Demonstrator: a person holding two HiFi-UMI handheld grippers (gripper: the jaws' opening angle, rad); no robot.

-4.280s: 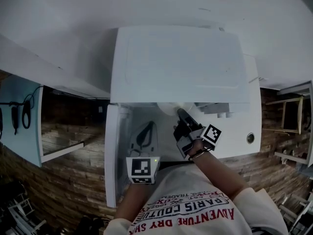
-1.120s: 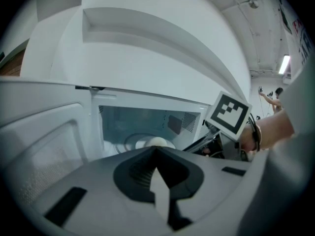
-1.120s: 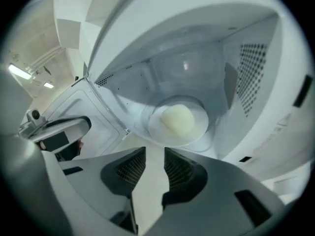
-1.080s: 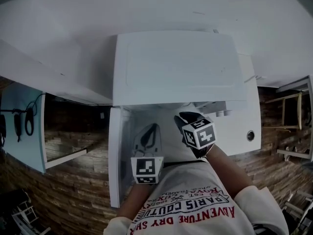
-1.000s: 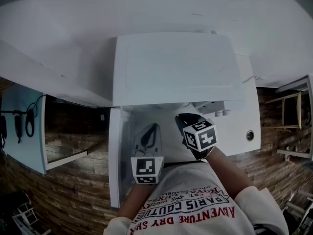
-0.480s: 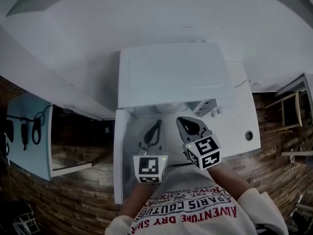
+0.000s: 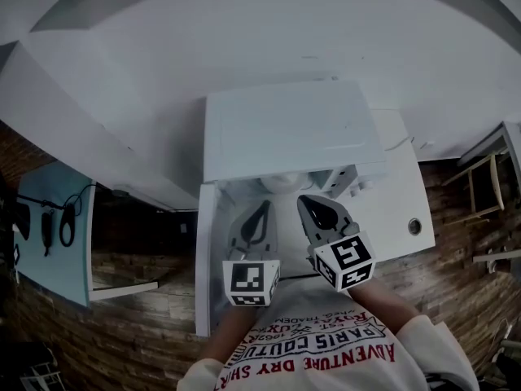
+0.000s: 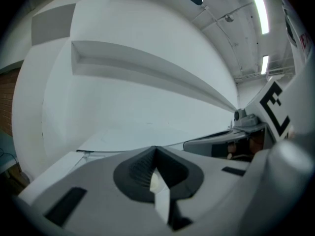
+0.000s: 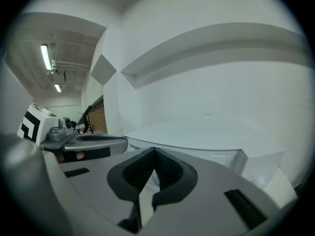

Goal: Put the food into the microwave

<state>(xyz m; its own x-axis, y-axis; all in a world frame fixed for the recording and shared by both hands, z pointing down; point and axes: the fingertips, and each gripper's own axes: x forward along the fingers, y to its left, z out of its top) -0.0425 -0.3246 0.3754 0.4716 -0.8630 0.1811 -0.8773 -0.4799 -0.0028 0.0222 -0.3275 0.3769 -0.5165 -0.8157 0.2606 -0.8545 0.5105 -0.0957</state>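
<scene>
The white microwave (image 7: 289,129) stands on a white counter, its door (image 7: 203,267) swung open to the left. A white dish (image 7: 282,182) shows just inside the opening; what lies on it is hidden. My left gripper (image 7: 262,208) and right gripper (image 7: 305,202) hover side by side in front of the opening, both shut and empty. In the left gripper view the jaws (image 8: 155,149) meet over the microwave's top (image 8: 123,132). The right gripper view shows its jaws (image 9: 154,151) pressed together, with the microwave's top (image 9: 197,132) beyond them.
The white counter (image 7: 399,210) runs right of the microwave and has a small round fitting (image 7: 416,226). A wooden floor lies below, with a chair (image 7: 480,186) at the right. At the left, a light blue panel (image 7: 49,235) carries hanging cables.
Earlier the right gripper reached to the dish in the opening. Both grippers have since drawn back and risen, and the head view has tilted up toward the wall.
</scene>
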